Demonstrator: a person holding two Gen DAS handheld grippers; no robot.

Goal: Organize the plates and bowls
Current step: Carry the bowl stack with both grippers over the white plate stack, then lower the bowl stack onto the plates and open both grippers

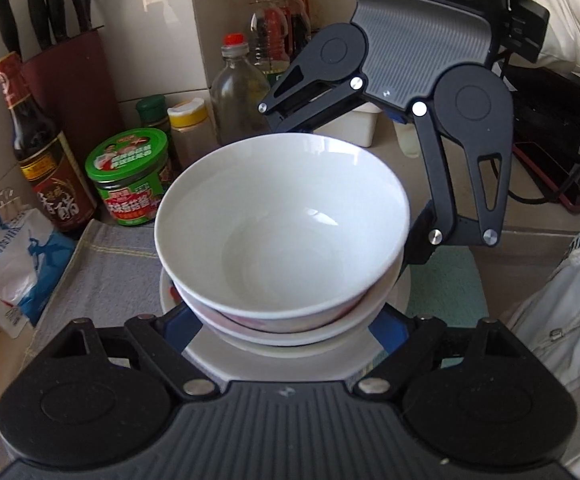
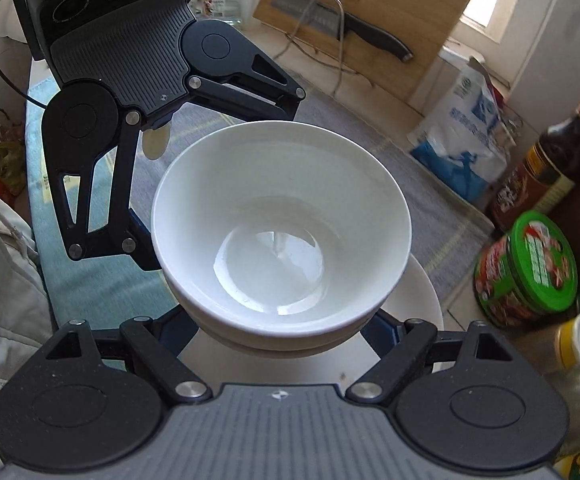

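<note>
**Two grippers carry one stack of dishes**

The left gripper (image 1: pixel 286 320) and the right gripper (image 2: pixel 282 320) face each other, both angled down, jaws set on opposite sides of a white plate (image 1: pixel 250 364). Their fingertips are hidden under the dishes, so whether the pads press on it I cannot tell. On the plate sit two nested white bowls (image 1: pixel 282 216). Below lie a grey cloth (image 1: pixel 106 276) and a teal cloth (image 2: pixel 90 280). One green-lidded jar (image 1: pixel 128 176) stands nearby among the bottles.

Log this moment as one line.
stack: two bowls nested on plate | left gripper: at plate's near edge | right gripper: at opposite edge | under stack: grey towel
</note>
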